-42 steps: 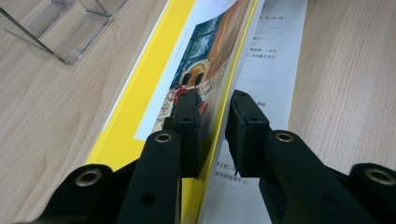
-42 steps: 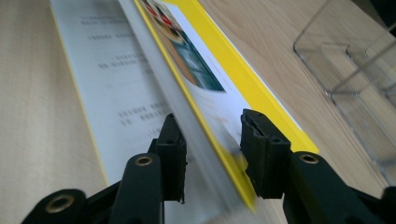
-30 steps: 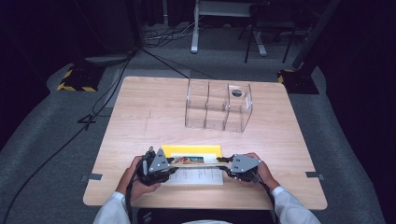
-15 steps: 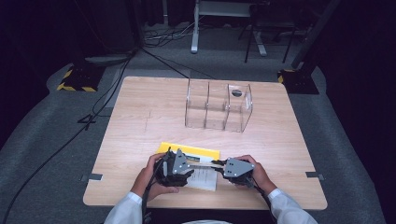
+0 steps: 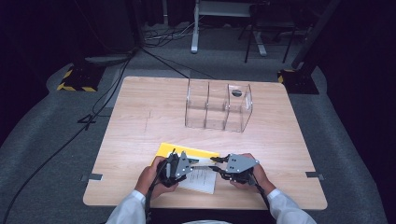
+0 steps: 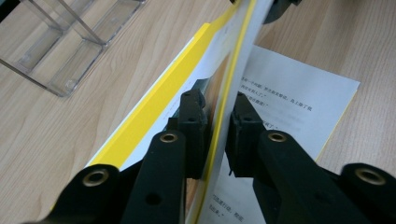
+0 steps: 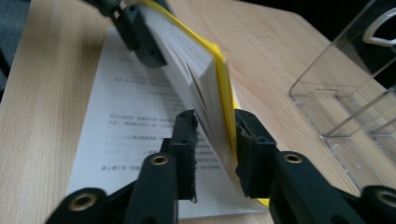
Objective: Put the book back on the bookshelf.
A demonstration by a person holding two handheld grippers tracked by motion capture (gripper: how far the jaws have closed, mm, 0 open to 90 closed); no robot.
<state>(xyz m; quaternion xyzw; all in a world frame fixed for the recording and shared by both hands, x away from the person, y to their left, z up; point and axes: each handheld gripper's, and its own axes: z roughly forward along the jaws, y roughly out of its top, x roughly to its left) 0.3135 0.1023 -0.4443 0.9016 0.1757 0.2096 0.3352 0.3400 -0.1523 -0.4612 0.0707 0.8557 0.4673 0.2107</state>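
A yellow-covered book (image 5: 183,150) lies open near the table's front edge, one printed white page (image 5: 201,180) flat on the wood. My left gripper (image 5: 192,163) and right gripper (image 5: 214,162) face each other over it, close together. In the left gripper view the jaws of my left gripper (image 6: 215,112) clamp the raised yellow-edged part (image 6: 159,98), seen edge-on, above the printed page (image 6: 289,93). In the right gripper view my right gripper (image 7: 212,126) pinches the lifted block of pages and yellow cover (image 7: 205,60), with the left gripper (image 7: 135,28) holding its far end.
A clear plastic organiser (image 5: 217,105) with several compartments stands at the back middle of the wooden table (image 5: 140,112), a dark round item in its right bay. It also appears as the organiser (image 6: 70,46) and the organiser (image 7: 355,93) beside the book.
Both hands have shifted right and drawn closer together. The yellow book has swung at an angle, with its held part lifted off the flat page.
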